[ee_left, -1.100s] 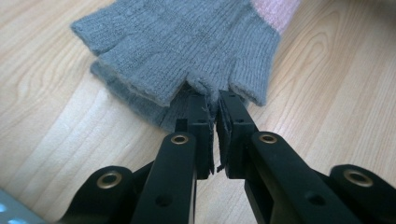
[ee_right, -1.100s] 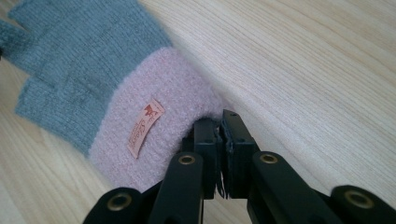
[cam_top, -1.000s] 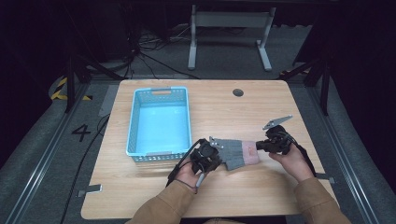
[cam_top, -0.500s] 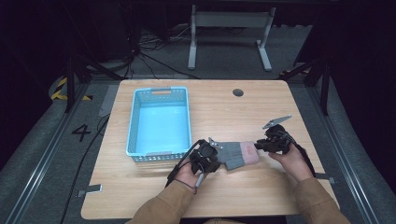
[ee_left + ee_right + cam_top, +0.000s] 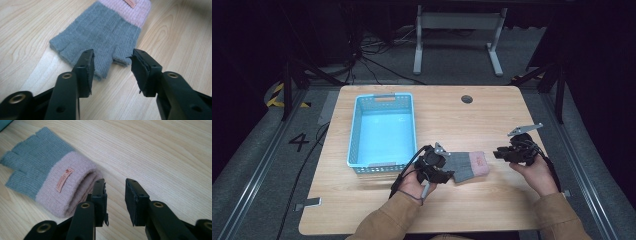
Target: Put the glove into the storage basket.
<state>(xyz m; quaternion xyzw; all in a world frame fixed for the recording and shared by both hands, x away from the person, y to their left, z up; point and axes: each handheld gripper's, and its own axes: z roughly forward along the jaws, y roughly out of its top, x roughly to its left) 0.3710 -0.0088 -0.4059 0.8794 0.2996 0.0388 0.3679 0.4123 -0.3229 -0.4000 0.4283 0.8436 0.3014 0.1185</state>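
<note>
Pale wooden desk [image 5: 462, 120] carries a light-blue perforated plastic basket [image 5: 382, 130]; right of the basket lies a grey knitted fingerless glove with pink cuff [image 5: 467, 166]. Left hand-held gripper [image 5: 112, 65] has jaws apart over the glove's grey finger end. Right hand-held gripper [image 5: 115, 192] has jaws apart just beside the glove's cuff.

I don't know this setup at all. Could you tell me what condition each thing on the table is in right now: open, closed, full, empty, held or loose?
Left hand-held gripper: open, tips at the glove's grey end.
Right hand-held gripper: open, beside the pink cuff, holding nothing.
Glove: lying flat on the table, loose.
Blue basket: upright, empty.
</note>
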